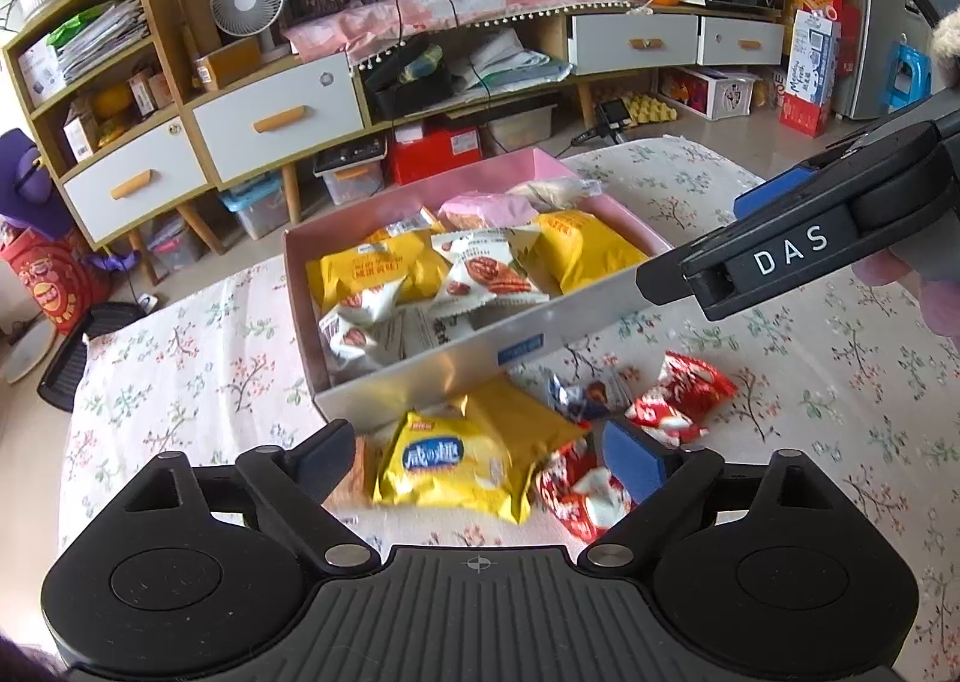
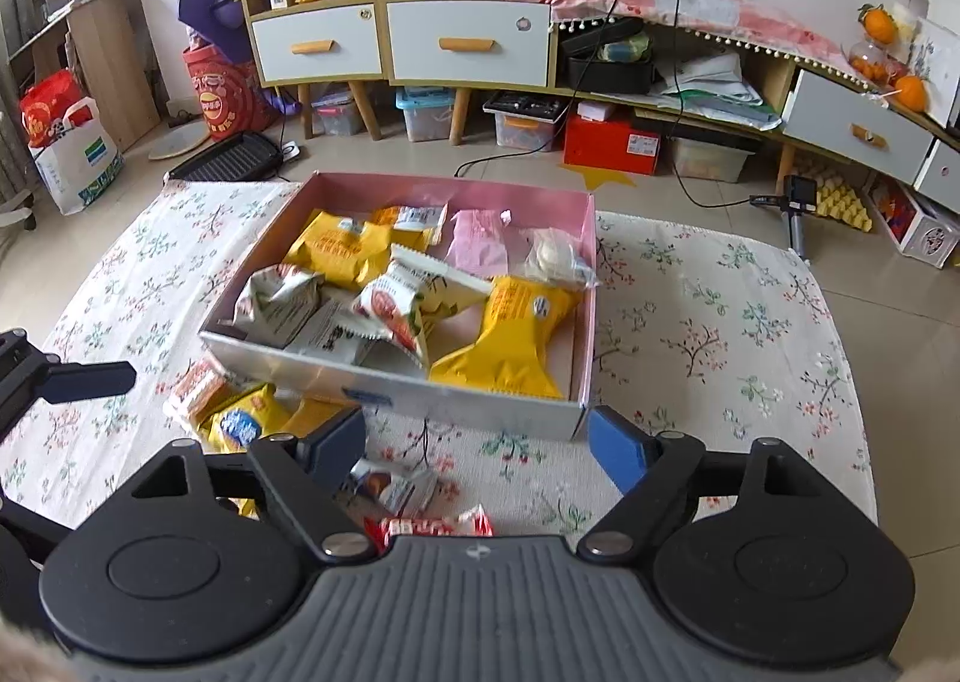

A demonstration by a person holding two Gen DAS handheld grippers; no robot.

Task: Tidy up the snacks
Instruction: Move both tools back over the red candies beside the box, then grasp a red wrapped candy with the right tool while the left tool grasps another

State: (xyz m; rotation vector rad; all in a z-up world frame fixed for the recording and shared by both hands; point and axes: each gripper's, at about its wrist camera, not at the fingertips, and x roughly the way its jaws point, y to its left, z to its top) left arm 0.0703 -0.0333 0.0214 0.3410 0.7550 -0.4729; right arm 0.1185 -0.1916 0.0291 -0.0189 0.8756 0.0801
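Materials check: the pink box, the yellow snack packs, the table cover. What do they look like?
Pink box: looks like cardboard, thin flat walls with folded corners; outer front face has a smooth silvery sheen, inside is matte pink.
Yellow snack packs: glossy plastic film, crinkled with crimped seams.
Table cover: seems woven fabric, matte floral print, soft wrinkles.

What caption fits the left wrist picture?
Open left tongs hover over a yellow cracker packet beside the pink snack box.

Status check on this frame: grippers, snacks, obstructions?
Left gripper open over yellow packet. Right gripper open, empty. Box partly filled; red packets loose outside. Nothing blocking.
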